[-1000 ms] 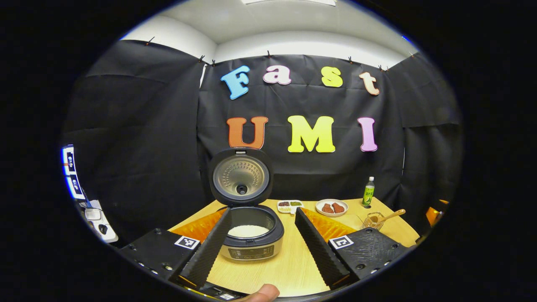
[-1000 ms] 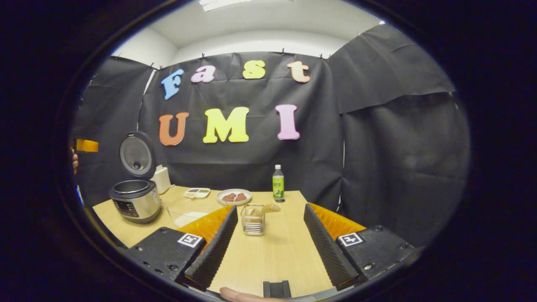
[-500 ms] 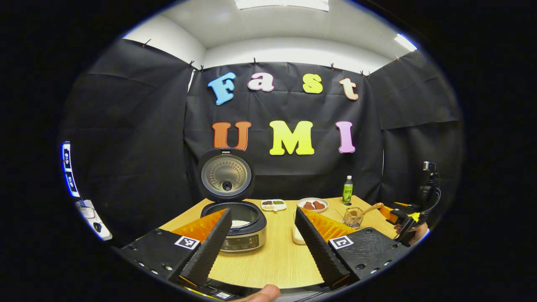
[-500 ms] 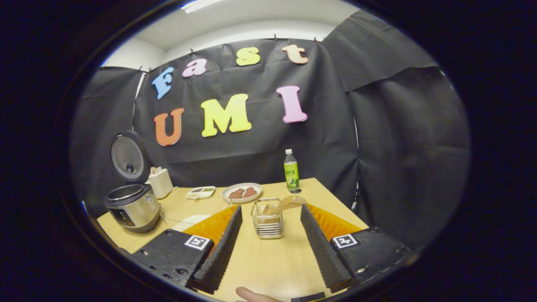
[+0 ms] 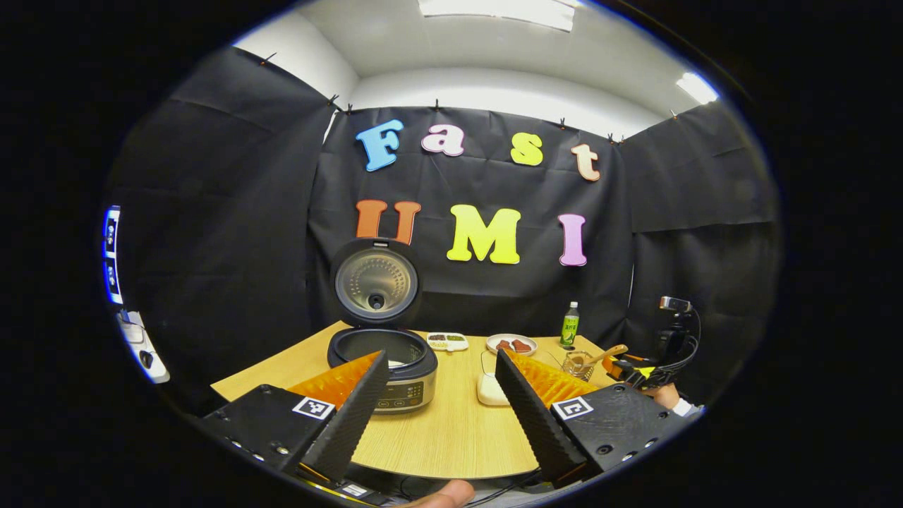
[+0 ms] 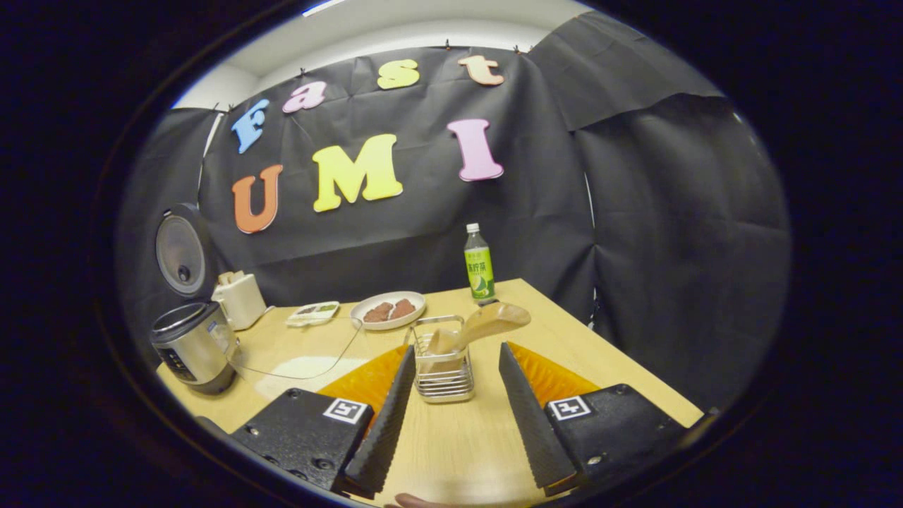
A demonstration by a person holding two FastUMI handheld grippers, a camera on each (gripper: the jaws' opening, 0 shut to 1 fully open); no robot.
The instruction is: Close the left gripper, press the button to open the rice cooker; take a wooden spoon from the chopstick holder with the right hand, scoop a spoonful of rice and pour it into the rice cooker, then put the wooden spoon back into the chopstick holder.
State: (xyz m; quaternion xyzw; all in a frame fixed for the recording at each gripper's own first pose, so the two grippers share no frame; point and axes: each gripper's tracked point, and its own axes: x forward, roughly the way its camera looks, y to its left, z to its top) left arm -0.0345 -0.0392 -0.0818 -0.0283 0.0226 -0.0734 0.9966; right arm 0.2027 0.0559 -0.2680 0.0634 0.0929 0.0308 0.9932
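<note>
The rice cooker (image 5: 384, 363) stands open on the wooden table, its lid (image 5: 376, 282) upright and white rice low in the pot. My left gripper (image 5: 441, 354) is open and held back from it, empty. In the right gripper view the wire chopstick holder (image 6: 441, 363) sits just past my open right gripper (image 6: 457, 349), between the fingertips. The wooden spoon (image 6: 483, 323) leans in it, handle pointing right. A clear glass bowl (image 6: 303, 349) with rice stands left of the holder. The left gripper view shows the right gripper (image 5: 630, 370) beside the holder (image 5: 578, 362).
A green bottle (image 6: 478, 264), a plate of brown food (image 6: 388, 310) and a small divided dish (image 6: 314, 312) stand along the table's far side. A white box (image 6: 240, 298) sits behind the cooker (image 6: 190, 344). The table's right edge (image 6: 635, 374) is close.
My left gripper has drawn back from the cooker, which looks smaller now. My right gripper has moved in on the chopstick holder, which now lies between its fingertips.
</note>
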